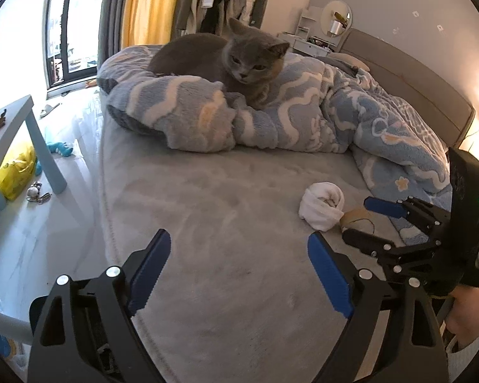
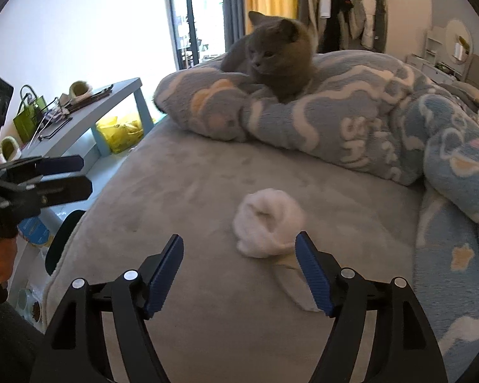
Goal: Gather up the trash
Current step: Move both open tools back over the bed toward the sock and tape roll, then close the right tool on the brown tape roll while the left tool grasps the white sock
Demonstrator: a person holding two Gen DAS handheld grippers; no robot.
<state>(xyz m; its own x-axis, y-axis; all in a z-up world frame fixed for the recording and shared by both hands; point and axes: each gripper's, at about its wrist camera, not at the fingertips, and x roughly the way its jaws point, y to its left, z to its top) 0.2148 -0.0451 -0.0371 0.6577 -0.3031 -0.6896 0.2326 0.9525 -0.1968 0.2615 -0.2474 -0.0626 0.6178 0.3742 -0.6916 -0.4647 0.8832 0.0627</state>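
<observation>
The white wad [image 2: 268, 223] lies on the grey bed [image 2: 175, 191], just beyond the right gripper [image 2: 239, 249], whose jaws are spread wide and empty. The left gripper [image 1: 239, 245] is likewise spread, holding nothing. The far blanket [image 2: 367, 134] carries partial lettering "SH", otherwise unreadable.

Bed [image 1: 223, 210]: cat [image 1: 226, 60] on bunched blanket [image 1: 303, 115] at far end; wad of tissue [image 1: 321, 206] on bare sheet nearer, cardboard roll [image 1: 356, 217] touching its right side. Floor left of bed: side surface [image 2: 89, 111], bag [image 2: 121, 131] beneath it. Both grippers at near edge
</observation>
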